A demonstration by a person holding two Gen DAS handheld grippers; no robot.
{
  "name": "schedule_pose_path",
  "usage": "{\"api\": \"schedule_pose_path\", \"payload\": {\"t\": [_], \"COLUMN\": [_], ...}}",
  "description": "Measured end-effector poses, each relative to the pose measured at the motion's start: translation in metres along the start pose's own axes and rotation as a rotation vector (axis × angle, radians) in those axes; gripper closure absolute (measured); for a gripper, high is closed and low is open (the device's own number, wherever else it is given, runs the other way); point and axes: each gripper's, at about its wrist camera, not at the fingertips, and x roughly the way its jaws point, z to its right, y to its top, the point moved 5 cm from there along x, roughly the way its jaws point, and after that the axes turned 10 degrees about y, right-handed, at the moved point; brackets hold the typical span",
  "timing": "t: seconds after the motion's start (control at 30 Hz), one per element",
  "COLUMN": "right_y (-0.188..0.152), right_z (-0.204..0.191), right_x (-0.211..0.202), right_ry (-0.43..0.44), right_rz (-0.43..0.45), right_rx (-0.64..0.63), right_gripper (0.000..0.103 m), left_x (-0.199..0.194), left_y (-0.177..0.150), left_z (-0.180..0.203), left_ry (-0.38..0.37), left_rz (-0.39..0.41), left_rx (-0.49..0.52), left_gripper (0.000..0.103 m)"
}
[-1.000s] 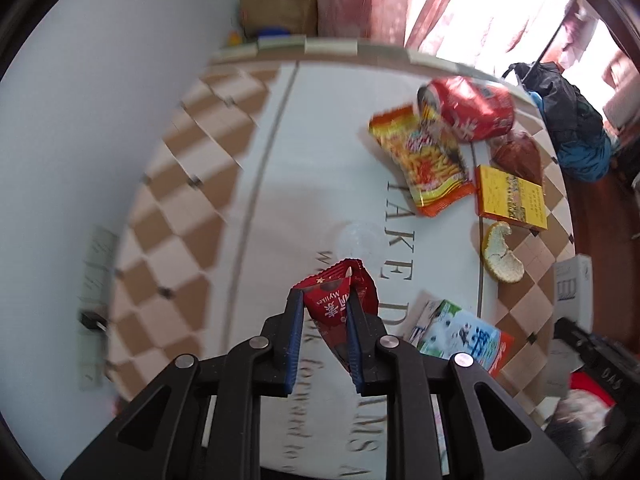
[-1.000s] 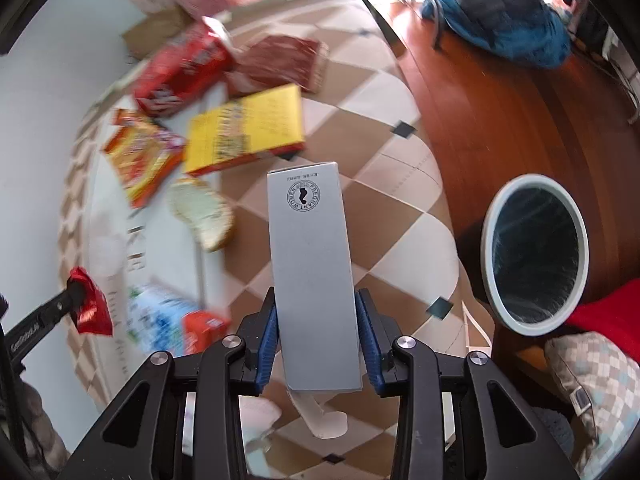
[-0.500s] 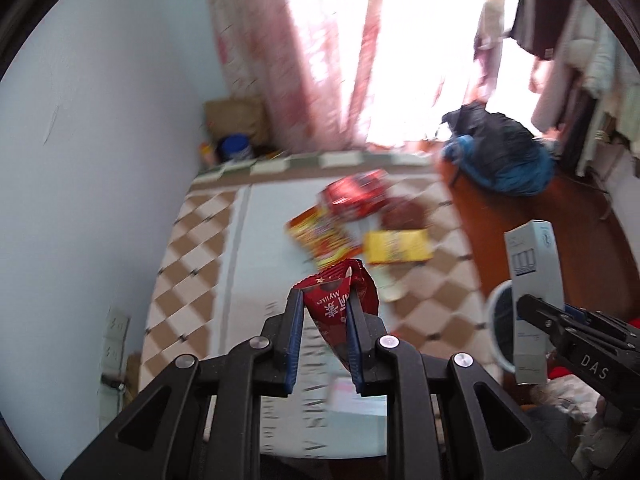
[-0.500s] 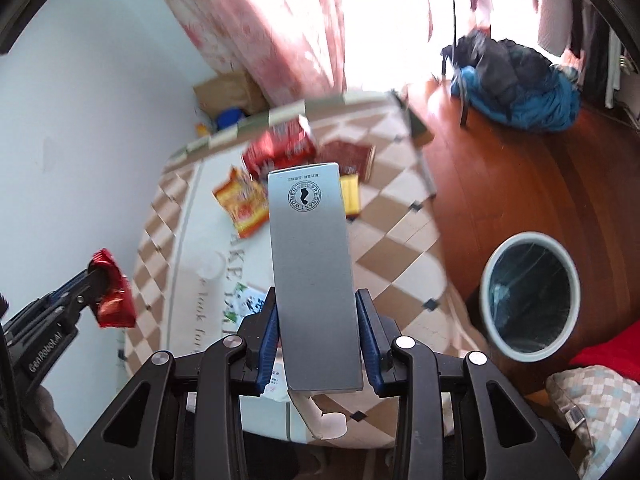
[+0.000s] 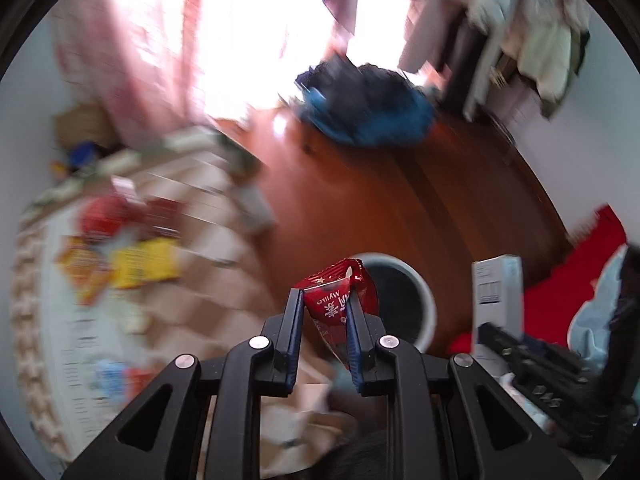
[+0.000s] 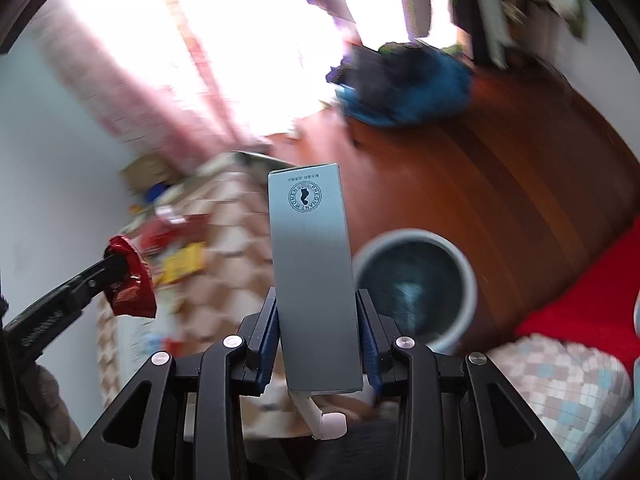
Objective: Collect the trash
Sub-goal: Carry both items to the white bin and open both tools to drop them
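Observation:
My left gripper [image 5: 322,304] is shut on a red snack wrapper [image 5: 338,300] and holds it in the air, in front of the round white-rimmed bin [image 5: 404,300] on the floor. It also shows in the right wrist view [image 6: 130,280]. My right gripper [image 6: 316,312] is shut on a tall grey carton [image 6: 312,272], held upright with the bin [image 6: 416,284] just right of it. The carton also shows in the left wrist view [image 5: 498,292].
The checkered table [image 5: 208,264] at the left carries several wrappers, among them a yellow packet [image 5: 140,268] and a red bag [image 5: 100,216]. A blue and black bag [image 5: 368,112] lies on the wooden floor [image 5: 400,208]. Red cloth [image 5: 568,276] lies at the right.
Both grippers have swung right, away from the table and toward the bin, each keeping its item. The bin is now nearer the centre of both views. The views are motion-blurred.

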Motion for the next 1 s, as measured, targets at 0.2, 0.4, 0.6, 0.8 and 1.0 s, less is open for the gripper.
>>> {"api": "schedule_pose_path", "payload": {"t": [0.2, 0.4, 0.6, 0.8, 1.0], "right_y": [-0.004, -0.01, -0.013, -0.015, -0.022], "right_z": [0.127, 0.189, 0.216, 0.226, 0.223], "right_x": [0.066, 0.139, 0.189, 0.206, 0.188], "right_ry": [-0.072, -0.082, -0.051, -0.122, -0.244], "right_rz": [-0.131, -0.237, -0.288, -0.293, -0.297], "right_rx": [0.191, 0.291, 0.345, 0.332, 0.287], "right_gripper": [0.066, 0.065, 0.062, 0.019, 0.0], "left_x": [0.121, 0.199, 0.216, 0.205, 0.184], "left_y": [0.005, 0.003, -0.003, -0.011, -0.02], "left_z": [0.066, 0.088, 0.088, 0.075, 0.059], "left_ry": [-0.064, -0.07, -0.022, 0.097, 0.212], "left_rz": [-0.203, -0.341, -0.364, -0.328, -0.274], "left_rx": [0.041, 0.046, 0.044, 0.085, 0.119], "left_gripper": [0.085, 0.081, 0.023, 0.008, 0.005]}}
